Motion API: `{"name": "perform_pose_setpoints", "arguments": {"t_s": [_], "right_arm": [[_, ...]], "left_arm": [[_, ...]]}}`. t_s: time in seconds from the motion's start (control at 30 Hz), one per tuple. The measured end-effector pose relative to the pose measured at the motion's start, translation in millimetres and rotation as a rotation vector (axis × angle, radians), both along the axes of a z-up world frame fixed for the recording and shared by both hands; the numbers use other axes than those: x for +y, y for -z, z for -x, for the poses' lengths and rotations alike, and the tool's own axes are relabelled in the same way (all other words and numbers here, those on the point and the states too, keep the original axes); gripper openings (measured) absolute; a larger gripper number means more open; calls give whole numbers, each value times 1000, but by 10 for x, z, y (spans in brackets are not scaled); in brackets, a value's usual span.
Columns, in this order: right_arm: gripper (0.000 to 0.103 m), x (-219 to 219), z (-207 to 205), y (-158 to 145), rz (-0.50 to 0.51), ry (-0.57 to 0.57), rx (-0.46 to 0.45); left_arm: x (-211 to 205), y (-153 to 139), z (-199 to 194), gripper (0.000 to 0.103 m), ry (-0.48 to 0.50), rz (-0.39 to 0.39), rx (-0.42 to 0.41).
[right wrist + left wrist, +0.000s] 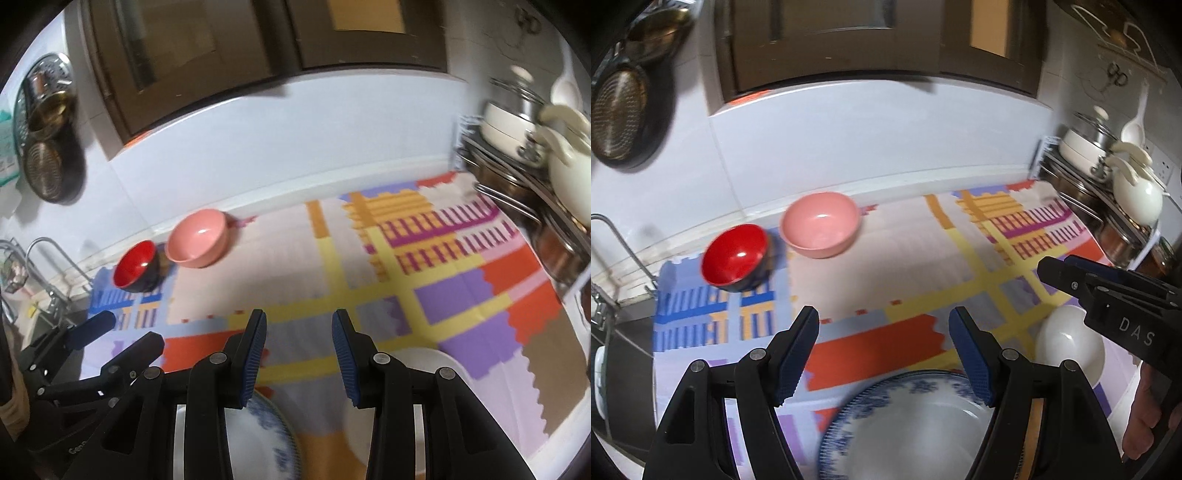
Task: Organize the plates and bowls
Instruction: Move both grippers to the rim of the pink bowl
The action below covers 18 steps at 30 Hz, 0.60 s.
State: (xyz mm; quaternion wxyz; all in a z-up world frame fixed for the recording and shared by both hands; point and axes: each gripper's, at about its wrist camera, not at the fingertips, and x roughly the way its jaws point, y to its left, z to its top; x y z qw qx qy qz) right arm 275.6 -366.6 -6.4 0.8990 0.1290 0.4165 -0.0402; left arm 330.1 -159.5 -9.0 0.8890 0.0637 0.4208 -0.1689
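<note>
I see a flat mat point(916, 251) with bright blocks and stripes of colour covering the counter, smooth white tiles point(849, 147) rising behind it. At the far right a wire rack point(1108, 192) carries shiny steel pots and a rounded cream pot. Closest to me, under my left gripper point(884, 350), lies a round glossy plate point(905, 424) with a blue patterned rim. Just right of it sits a plain white bowl point(1067, 343), smooth and round. At the far left of the mat stand a matte pink bowl point(820, 225) and, touching or nearly so, a smaller bowl point(737, 256), glossy red inside and dark outside. My left gripper's ribbed blue pads stand wide apart, nothing between them. My right gripper point(299, 350) is narrower but also apart and empty.
</note>
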Motion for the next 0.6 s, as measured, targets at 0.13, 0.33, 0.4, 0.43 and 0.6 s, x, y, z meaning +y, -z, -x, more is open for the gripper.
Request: {"name": "perform_pose_setpoints", "arguments": {"t_s": [0.13,0.33,0.4,0.43,0.6], "right_arm": [[38,207,-161,-44,-2,-36,-4],[38,520,-419,-126,14,-83,-3],[38,617,-517,-146,22,-104,-2],[38,656,-561,-151,27,-108,3],[38,834,-793,-166,46,-137,9]], "left_arm": [[221,-39,-111,72,-27,-6,-7],[483,-79,-334,72,-51,-32,-6],[545,-78,-413,72,-55,-41,-3],[582,-77,-461,72,-58,-46,2],[720,-58,-680,72,-64,-53,18]]}}
